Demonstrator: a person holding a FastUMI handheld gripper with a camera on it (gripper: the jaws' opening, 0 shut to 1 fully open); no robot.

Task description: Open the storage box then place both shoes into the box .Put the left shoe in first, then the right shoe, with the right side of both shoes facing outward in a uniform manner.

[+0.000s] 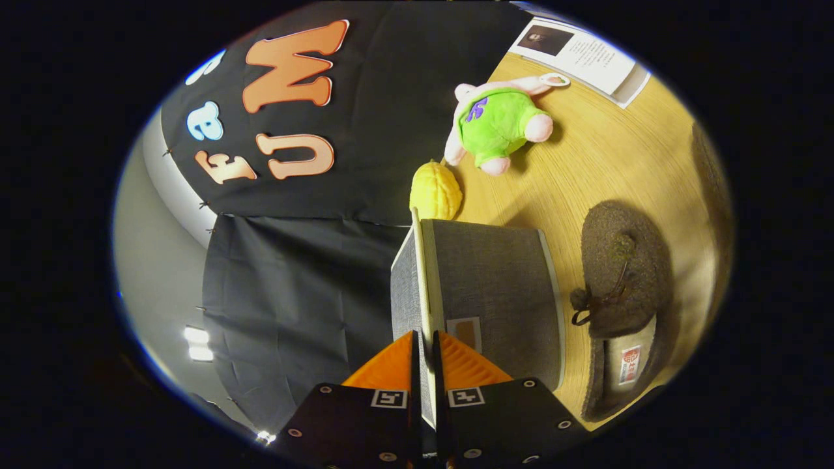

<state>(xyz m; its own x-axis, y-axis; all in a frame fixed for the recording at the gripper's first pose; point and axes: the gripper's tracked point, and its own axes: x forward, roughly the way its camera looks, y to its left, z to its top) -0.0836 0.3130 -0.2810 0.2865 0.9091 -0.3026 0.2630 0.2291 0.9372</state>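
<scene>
Far left, beyond my fingers, is the pale booth wall [146,260], w/ black cloth [293,260] hanging over most of it and a bright light patch [197,344] low down.

Centre: my gripper [423,345] is closed narrow on the thin pale lid edge [422,280] of the storage box [495,293]. Both fingers press on it, one each side, the edge running straight ahead from between them. The grey fabric lid panel [405,286] sits on the left side of that edge; the box's grey fabric body is on the right side, w/ a small tan label patch [464,331] just ahead of my right finger. View is rolled, so the wooden table [606,169] appears on the right, not below.

Just beyond the box's far end: a yellow bumpy fruit-like thing [435,190], close to the box, can't tell if touching.

Further on and to the right: a pink plush toy in green top [500,120], lying on the table, apart from the yellow thing.

Right of the box: a dark grey felt shoe [622,293] w/ a dark lace bow, lying on the table just beside the box, not in it. Pale insole w/ a small red tag [630,365] shows at its near end. A second shoe I can't make out.

Far right corner beyond the plush: a white printed sheet [586,55] on the table.
</scene>
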